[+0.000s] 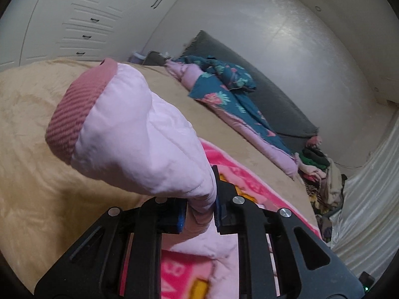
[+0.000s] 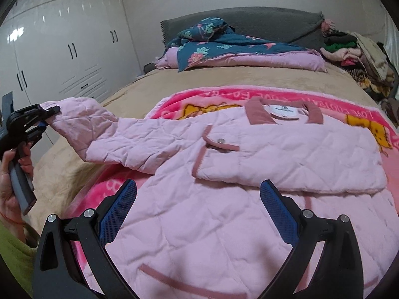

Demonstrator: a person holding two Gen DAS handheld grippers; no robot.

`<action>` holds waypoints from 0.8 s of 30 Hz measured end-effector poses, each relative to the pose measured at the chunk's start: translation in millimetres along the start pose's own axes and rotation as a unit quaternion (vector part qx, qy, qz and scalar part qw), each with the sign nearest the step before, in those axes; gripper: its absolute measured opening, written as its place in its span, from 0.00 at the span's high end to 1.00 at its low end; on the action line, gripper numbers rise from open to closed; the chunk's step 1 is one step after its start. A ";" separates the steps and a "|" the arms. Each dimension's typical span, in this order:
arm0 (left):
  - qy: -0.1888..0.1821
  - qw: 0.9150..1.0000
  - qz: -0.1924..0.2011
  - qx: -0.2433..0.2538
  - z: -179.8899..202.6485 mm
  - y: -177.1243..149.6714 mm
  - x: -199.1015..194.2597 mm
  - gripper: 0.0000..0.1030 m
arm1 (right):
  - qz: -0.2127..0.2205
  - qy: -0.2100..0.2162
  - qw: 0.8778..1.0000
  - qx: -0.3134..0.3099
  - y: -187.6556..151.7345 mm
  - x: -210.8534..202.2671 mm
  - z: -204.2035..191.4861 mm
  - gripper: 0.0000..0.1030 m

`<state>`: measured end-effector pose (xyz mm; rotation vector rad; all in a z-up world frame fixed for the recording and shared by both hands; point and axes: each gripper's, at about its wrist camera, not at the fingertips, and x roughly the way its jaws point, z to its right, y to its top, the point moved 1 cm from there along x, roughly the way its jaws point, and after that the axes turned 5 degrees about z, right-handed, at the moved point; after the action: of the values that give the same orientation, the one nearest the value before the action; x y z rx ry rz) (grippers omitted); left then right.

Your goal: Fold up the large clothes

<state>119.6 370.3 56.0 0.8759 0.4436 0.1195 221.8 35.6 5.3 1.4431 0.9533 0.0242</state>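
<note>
Nearest in the right wrist view, the right gripper hangs over the lower body of the pink quilted jacket, its blue pads spread wide with nothing between them. The jacket lies face up on a bright pink printed blanket spread over the tan bed cover, collar toward the far end. Its right sleeve is already folded across the chest.

To the left, the left gripper is pressed together on the other sleeve just behind the cuff and lifts it clear of the bed. In the left wrist view that left gripper pinches a bunched fold of the sleeve, and the darker ribbed cuff stands out beyond the jaws.

The jacket looks light, soft and padded: it should drape and sag wherever it is unsupported, and puff back rather than hold a sharp crease. The shell looks smooth, so a thin pinch might slip; a full bite of quilted layers near the cuff, or along the trimmed hem, seems the safer hold.

Farther off lie a teal floral quilt and a pile of clothes at the far right.
</note>
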 end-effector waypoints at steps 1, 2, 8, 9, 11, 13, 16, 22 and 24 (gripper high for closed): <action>-0.002 1.000 -0.002 0.013 9.5 -2.7 -4.4 0.91 | 0.001 -0.004 1.000 0.005 -0.6 -5.0 5.9 0.04; -0.002 1.000 -0.003 0.020 15.4 -4.8 -8.0 0.91 | 0.003 -0.007 1.000 0.009 -1.1 -10.4 11.6 0.04; -0.006 0.999 -0.012 0.040 53.3 -4.7 -18.3 0.91 | 0.023 -0.028 0.999 0.032 -1.2 -36.6 36.3 0.04; -0.007 0.999 -0.011 0.044 58.8 -4.6 -20.5 0.91 | 0.027 -0.033 0.999 0.032 -1.4 -41.2 39.2 0.04; -0.009 0.998 -0.009 0.057 73.3 -4.7 -25.3 0.91 | 0.035 -0.040 0.998 0.030 -2.3 -50.8 44.5 0.04; -0.011 0.998 -0.008 0.065 87.2 -6.0 -28.9 0.91 | 0.041 -0.041 0.998 0.034 -2.6 -58.4 48.7 0.04; -0.016 0.997 -0.010 0.079 107.5 -11.2 -32.7 0.91 | 0.047 -0.036 0.997 0.043 -3.5 -67.4 57.7 0.04; -0.025 0.994 -0.013 0.107 140.7 -21.8 -37.2 0.91 | 0.051 -0.040 0.996 0.054 -9.5 -85.9 75.3 0.04; -0.027 0.993 -0.016 0.111 148.3 -26.1 -37.9 0.91 | 0.054 -0.044 0.996 0.058 -10.5 -91.9 81.0 0.04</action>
<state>146.0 236.8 130.9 1.0868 0.4244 0.0171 202.0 -82.7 32.5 1.5894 0.8149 -0.0139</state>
